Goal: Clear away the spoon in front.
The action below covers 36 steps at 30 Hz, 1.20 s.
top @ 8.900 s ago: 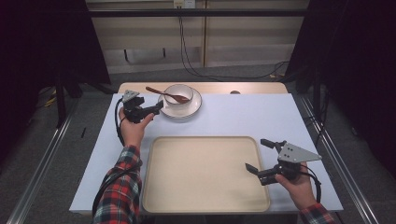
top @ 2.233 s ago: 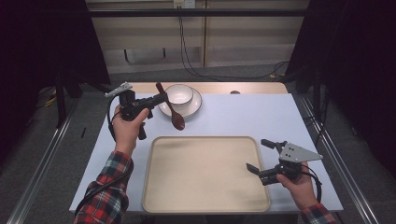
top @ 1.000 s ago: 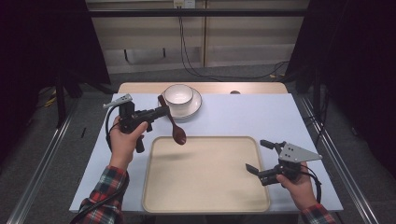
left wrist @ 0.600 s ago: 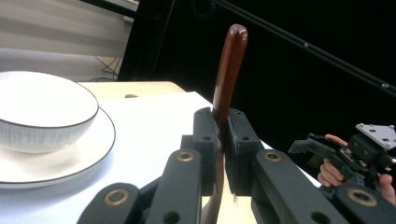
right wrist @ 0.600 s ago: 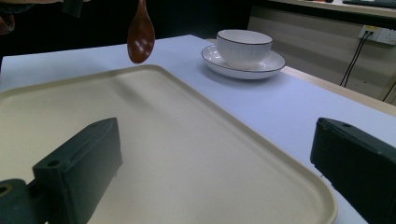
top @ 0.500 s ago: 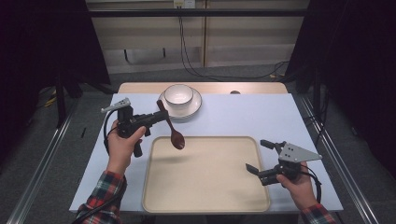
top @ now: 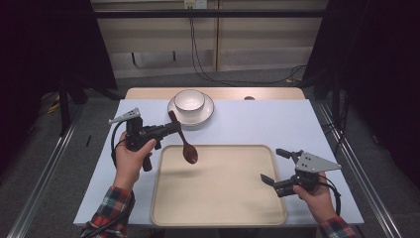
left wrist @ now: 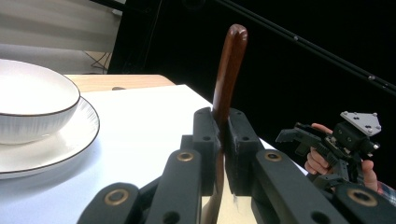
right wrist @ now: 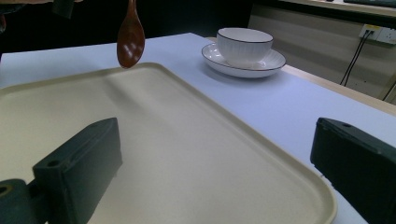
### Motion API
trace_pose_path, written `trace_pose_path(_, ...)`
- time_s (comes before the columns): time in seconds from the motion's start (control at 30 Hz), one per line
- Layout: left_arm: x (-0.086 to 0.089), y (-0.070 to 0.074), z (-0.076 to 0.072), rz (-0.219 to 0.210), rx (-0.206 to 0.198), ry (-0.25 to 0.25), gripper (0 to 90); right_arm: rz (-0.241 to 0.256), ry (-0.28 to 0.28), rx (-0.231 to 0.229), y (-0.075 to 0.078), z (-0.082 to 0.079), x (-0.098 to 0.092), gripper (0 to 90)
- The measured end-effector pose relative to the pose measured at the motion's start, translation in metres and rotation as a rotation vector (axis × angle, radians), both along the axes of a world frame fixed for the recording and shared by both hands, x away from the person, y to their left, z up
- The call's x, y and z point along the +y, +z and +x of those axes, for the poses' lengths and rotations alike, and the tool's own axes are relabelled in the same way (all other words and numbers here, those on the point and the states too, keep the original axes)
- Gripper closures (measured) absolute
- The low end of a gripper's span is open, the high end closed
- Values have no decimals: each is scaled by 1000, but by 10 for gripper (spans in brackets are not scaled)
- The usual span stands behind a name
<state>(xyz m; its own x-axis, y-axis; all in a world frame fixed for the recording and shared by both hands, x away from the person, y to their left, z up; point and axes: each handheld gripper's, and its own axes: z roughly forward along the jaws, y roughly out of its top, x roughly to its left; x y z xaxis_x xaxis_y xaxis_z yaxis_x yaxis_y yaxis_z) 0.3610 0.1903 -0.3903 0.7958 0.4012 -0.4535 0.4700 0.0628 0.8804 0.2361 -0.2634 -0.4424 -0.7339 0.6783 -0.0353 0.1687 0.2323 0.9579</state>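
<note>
My left gripper (top: 171,128) is shut on the handle of a dark brown wooden spoon (top: 184,142), which hangs bowl-down over the far left corner of the beige tray (top: 223,208). In the left gripper view the spoon handle (left wrist: 229,70) sticks up between the closed jaws. The spoon's bowl (right wrist: 130,39) floats just above the tray's far rim in the right gripper view. My right gripper (top: 272,166) stands open at the tray's right edge, holding nothing. A white bowl (top: 189,100) sits on a white plate (top: 205,114) at the back of the table.
The tray (right wrist: 196,154) lies on a white tabletop (top: 267,124) with a wooden strip (top: 267,93) along the far edge. Metal rails (top: 44,178) run down both sides. The right gripper (left wrist: 345,140) and its hand appear far off in the left gripper view.
My left gripper lifted the spoon out of the bowl and carried it toward me and down to the tray's far left corner. The right gripper stayed put.
</note>
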Motion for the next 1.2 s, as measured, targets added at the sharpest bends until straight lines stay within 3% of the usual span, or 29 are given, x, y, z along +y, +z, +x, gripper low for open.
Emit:
trace_pose_path(0.6,-3,-7,-11,5,14,-48,841,-5,0,-2,0,0,-1,18)
trace_pose_path(1.2,-8,-14,-21,35,32,-81,841,-7,0,-4,0,1,-1,18)
